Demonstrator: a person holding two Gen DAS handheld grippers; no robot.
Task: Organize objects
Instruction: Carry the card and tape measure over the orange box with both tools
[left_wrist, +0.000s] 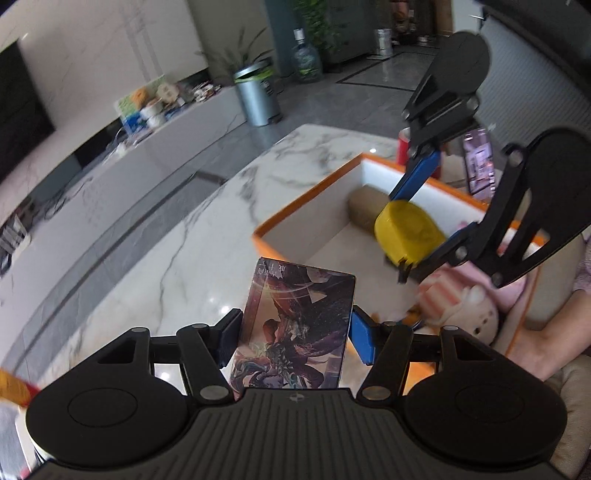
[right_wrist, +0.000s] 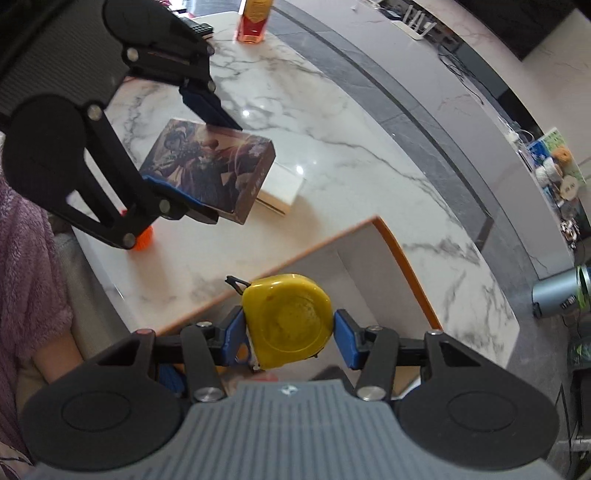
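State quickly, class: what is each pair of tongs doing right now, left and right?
Left tongs: closed on the illustrated card box, held above the marble table.
Right tongs: closed on the yellow tape measure, over the orange-rimmed box.

Plush toy (left_wrist: 458, 306) in orange-rimmed box (left_wrist: 306, 195): blurred, partly behind right gripper (left_wrist: 417, 236). Red bottle (right_wrist: 255, 18) cut off by top edge. Shelf clutter (left_wrist: 155, 99) too small to identify.

Right hand-held gripper (right_wrist: 288, 328) clamps yellow tape measure (right_wrist: 288, 325) (above orange-rimmed box (right_wrist: 402, 254)).
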